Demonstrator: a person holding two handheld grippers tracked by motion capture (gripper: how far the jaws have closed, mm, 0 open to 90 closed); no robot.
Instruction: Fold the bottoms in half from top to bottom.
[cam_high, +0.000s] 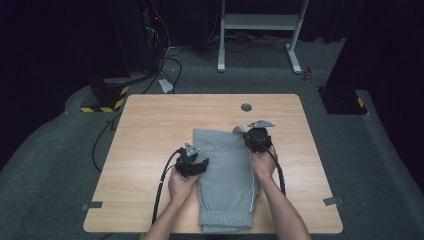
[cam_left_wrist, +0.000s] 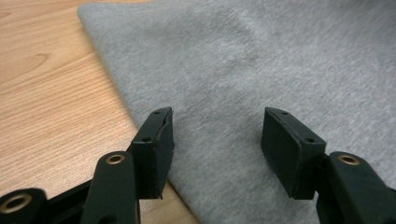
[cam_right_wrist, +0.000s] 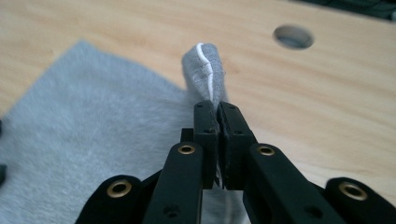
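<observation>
Looking down from the high view, the folded grey fleece sweatpants lie on the light wooden bench, long axis running from the near edge, where the ribbed waistband sits, toward the far edge. The left gripper rests at the garment's left side about midway along; the right gripper is at the far right corner of the cloth, nearer the round cable hole.

From the left gripper view, its jaws stand moderately apart with nothing between them, over the sweatpants just inside their edge.

From the right gripper view, the right gripper is pinched tight on a raised corner of the sweatpants with white piping. I judge a fold toward the near edge would start from this corner.
</observation>
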